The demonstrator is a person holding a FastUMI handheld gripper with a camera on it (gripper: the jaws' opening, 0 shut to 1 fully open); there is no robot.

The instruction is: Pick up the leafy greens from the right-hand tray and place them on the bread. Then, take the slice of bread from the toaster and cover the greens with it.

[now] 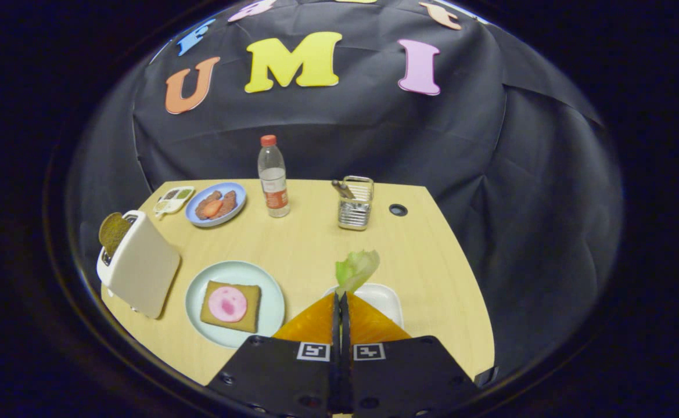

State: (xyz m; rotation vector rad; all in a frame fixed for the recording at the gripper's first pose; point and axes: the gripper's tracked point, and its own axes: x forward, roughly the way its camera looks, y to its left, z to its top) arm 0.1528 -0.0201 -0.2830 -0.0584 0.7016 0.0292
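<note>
Greens (356,269) sit clamped at the tips of our fingers (340,297), which press together on the leaf above the white tray (387,297). Left of them we see the bread (232,306) (pink slice on top) on its plate (197,302), the toaster (140,271) beyond.

Nothing legible anywhere: no words, brands or numbers. On the water bottle (273,177), a white and red label, print too small to make out. On the gripper (341,296), 2 square black-and-white coded markers (313,351) side by side behind the fingers, patterns only, no letters. Fingers pressed together on the base of the leafy greens (356,268).
</note>
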